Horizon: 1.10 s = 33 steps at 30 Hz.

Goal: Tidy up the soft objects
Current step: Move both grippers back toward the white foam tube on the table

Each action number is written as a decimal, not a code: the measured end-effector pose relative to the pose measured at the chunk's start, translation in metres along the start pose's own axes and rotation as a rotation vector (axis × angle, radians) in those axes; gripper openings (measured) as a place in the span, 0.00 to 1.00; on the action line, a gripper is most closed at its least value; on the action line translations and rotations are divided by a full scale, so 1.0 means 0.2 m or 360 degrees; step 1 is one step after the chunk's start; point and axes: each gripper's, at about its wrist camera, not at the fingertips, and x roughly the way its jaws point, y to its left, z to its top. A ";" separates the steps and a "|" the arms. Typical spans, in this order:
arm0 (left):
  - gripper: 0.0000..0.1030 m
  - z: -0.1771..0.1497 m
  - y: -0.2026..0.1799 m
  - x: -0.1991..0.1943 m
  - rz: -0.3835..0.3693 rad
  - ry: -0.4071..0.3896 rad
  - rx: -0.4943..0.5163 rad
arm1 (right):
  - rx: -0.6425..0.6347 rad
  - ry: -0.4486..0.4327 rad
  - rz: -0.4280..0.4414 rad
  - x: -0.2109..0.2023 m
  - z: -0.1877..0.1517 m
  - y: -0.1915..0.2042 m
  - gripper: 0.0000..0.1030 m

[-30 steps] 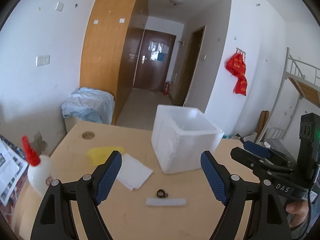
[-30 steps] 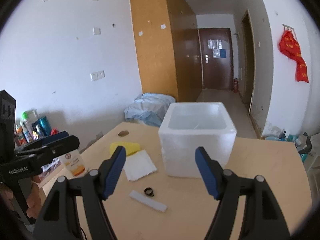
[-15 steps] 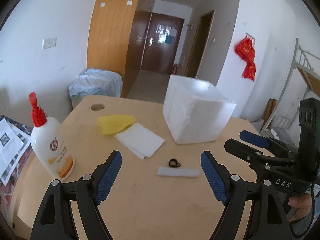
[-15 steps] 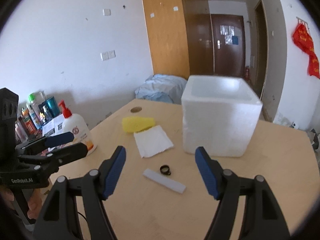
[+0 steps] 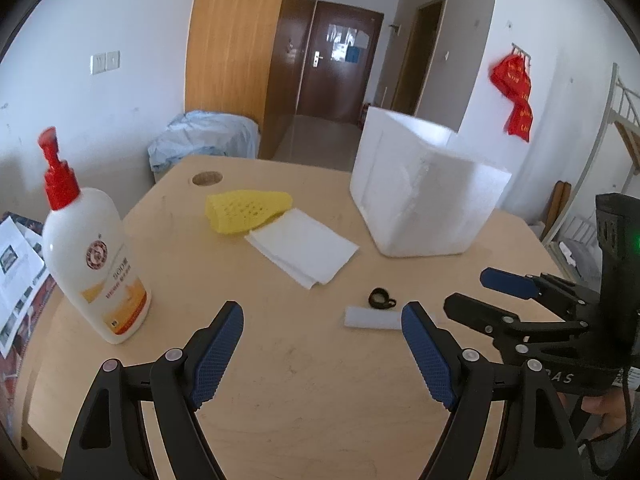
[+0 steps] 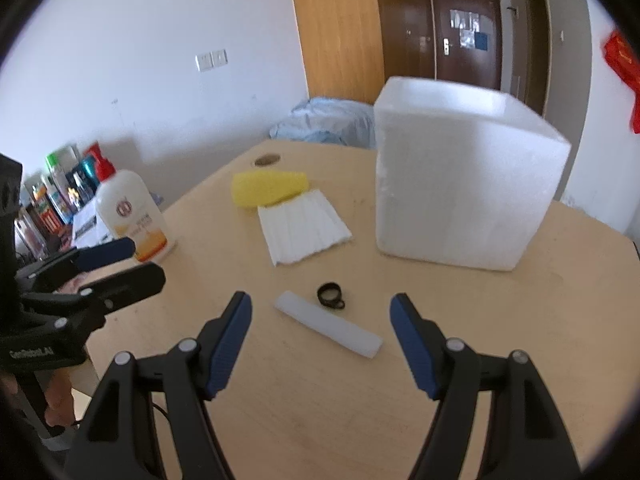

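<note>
A yellow sponge (image 5: pixel 246 211) (image 6: pixel 269 189) lies on the wooden table (image 5: pixel 304 392) beside a folded white cloth (image 5: pixel 303 246) (image 6: pixel 303 227). Nearer me are a white foam strip (image 5: pixel 372 319) (image 6: pixel 328 329) and a small black ring (image 5: pixel 380 298) (image 6: pixel 330 294). A white foam box (image 5: pixel 420 204) (image 6: pixel 460 188) stands at the far right. My left gripper (image 5: pixel 322 322) hovers open over bare table, empty. My right gripper (image 6: pixel 321 312) is open above the foam strip, not touching it. Each gripper shows in the other's view: the right gripper (image 5: pixel 496 294), the left gripper (image 6: pixel 128 260).
A white pump bottle with a red top (image 5: pixel 94 256) (image 6: pixel 132 216) stands at the table's left edge. A round cable hole (image 5: pixel 207 178) sits at the far edge. Bottles and papers crowd a shelf (image 6: pixel 56 196) to the left. A hallway and a door lie beyond.
Both grippers have sunk towards the table and tipped downward, so the objects look bigger and nearer. The jaws stayed at the same width. Nothing on the table moved.
</note>
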 end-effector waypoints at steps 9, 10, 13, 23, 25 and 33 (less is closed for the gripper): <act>0.79 -0.01 0.08 0.08 -0.0004 0.0046 -0.0050 | -0.0096 0.0167 -0.0040 0.21 -0.01 0.01 0.73; 0.79 -0.01 0.10 0.09 -0.0010 0.0052 -0.0060 | -0.0107 0.0180 -0.0037 0.22 -0.01 0.01 0.73; 0.79 -0.02 0.12 0.13 -0.0011 0.0076 -0.0079 | -0.0141 0.0200 -0.0015 0.24 -0.03 0.03 0.73; 0.79 0.04 0.12 0.31 -0.0075 0.0192 -0.0011 | -0.0208 0.0242 0.0014 0.29 -0.05 0.04 0.73; 0.79 0.04 0.14 0.33 -0.0098 0.0204 -0.0050 | -0.0230 0.0253 0.0005 0.31 -0.05 0.04 0.73; 0.79 0.07 0.15 0.44 -0.0210 0.0253 -0.0042 | -0.0242 0.0312 0.0030 0.40 -0.05 0.02 0.73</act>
